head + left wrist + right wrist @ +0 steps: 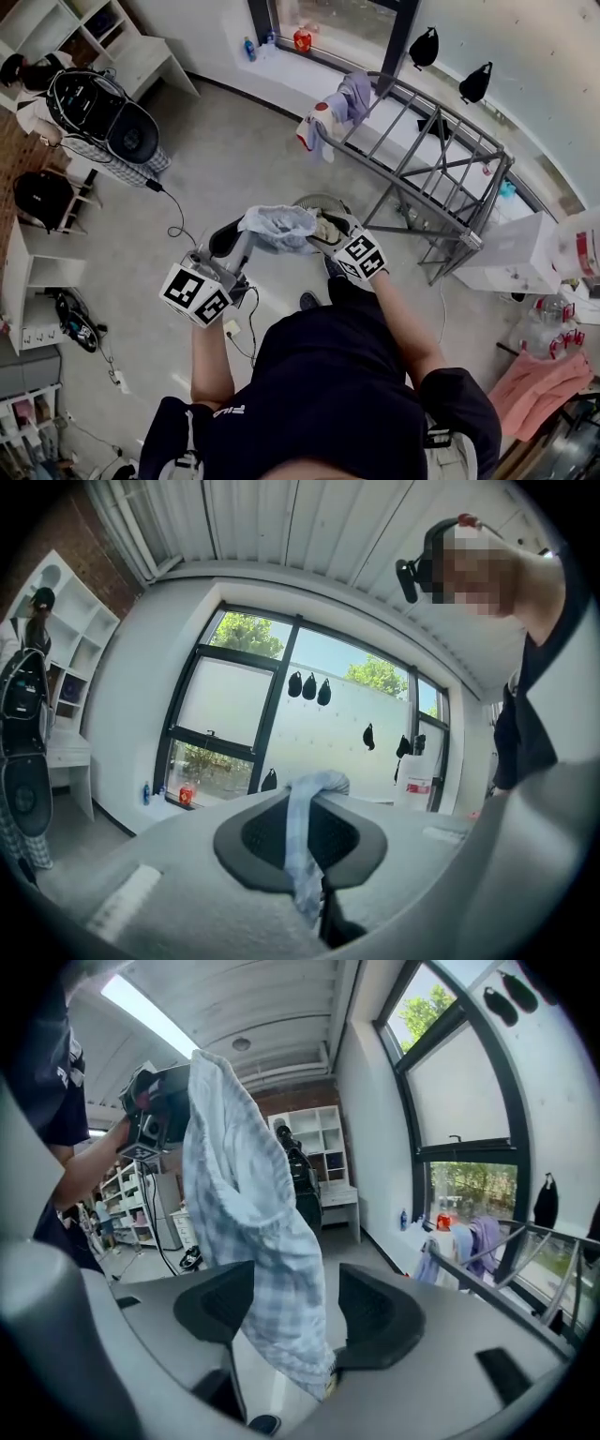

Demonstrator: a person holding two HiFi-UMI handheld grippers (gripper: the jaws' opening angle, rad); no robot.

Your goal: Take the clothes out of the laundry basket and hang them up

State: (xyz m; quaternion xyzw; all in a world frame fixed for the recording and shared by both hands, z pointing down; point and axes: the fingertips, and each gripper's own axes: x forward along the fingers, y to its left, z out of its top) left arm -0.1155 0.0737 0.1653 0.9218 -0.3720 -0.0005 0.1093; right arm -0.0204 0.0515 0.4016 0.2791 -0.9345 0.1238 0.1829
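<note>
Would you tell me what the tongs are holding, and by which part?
The left tongs are shut on the pale blue checked garment, pinching a bunched fold at its upper end. The right tongs are open; the cloth hangs between them.

Head view looks steeply down; gripper views (close) share the window (225, 705).

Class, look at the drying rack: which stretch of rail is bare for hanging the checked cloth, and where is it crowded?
Bare: the rack's rails from the middle to the end by the white box. Crowded: the window end, where clothes already hang.
</note>
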